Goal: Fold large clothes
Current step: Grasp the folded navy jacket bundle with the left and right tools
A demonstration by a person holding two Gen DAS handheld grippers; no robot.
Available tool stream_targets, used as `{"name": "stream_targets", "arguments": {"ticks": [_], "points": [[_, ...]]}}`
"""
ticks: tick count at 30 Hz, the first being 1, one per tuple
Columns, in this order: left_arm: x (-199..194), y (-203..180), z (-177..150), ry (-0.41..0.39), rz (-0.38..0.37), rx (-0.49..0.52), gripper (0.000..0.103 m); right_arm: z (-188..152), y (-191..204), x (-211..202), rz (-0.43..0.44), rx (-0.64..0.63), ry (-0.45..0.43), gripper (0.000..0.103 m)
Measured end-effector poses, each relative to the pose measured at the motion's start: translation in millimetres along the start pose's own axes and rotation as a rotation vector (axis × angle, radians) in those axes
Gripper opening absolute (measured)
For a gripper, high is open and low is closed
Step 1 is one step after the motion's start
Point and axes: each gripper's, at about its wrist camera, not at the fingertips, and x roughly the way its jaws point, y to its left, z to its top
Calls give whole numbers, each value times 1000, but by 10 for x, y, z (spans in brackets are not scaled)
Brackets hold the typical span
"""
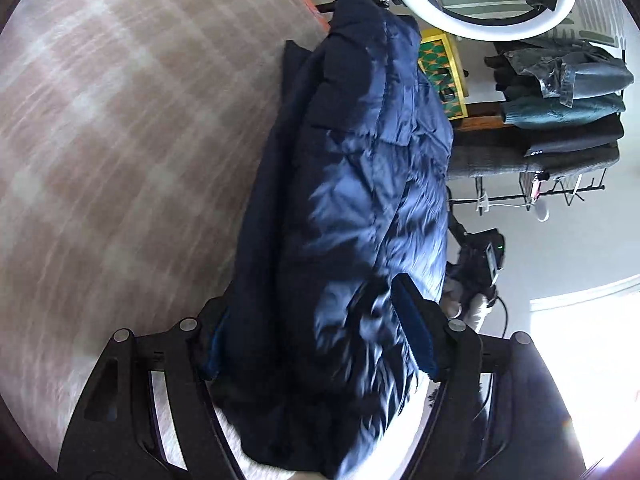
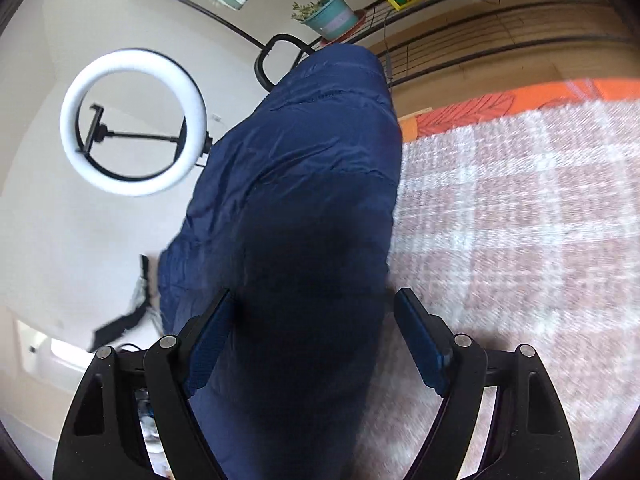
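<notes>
A navy puffer jacket (image 1: pixel 352 184) runs in a thick folded bundle from between my left gripper's fingers up the view, beside a pink-and-white checked blanket (image 1: pixel 120 140). My left gripper (image 1: pixel 316 336) has its jaws wide apart with the jacket's bulk filling the gap between them. In the right wrist view the same jacket (image 2: pixel 304 208) fills the gap of my right gripper (image 2: pixel 316 340); its left pad (image 2: pixel 208 352) touches the cloth, its right pad (image 2: pixel 420 344) stands clear of it. The checked blanket (image 2: pixel 520 220) lies to the right.
A white ring light (image 1: pixel 480 0) stands beyond the jacket and also shows in the right wrist view (image 2: pixel 134 122). A stack of folded clothes (image 1: pixel 560 108) sits on a rack at the right. A potted plant (image 2: pixel 332 14) and an orange sheet (image 2: pixel 500 108) are at the far edge.
</notes>
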Motion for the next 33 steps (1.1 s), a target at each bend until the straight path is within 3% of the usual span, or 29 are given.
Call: {"name": "stream_targets", "arguments": {"ticks": [5, 8, 10, 13, 15, 21, 33], "points": [[106, -40, 146, -23, -27, -12, 72, 46, 75, 119, 23, -27, -9, 83], [136, -130, 126, -66, 76, 14, 54, 29, 145, 180, -5, -34, -17, 80], [156, -265, 92, -85, 145, 73, 46, 37, 155, 201, -15, -30, -21, 70], [123, -473, 21, -117, 206, 173, 30, 44, 201, 162, -54, -51, -22, 40], [87, -594, -35, -137, 233, 227, 22, 55, 284, 134, -85, -81, -21, 30], [-4, -878, -210, -171, 266, 329, 17, 10, 655, 26, -211, -192, -40, 18], [-25, -1308, -711, -111, 217, 361, 16, -232, 1136, -674, -305, -314, -89, 17]]}}
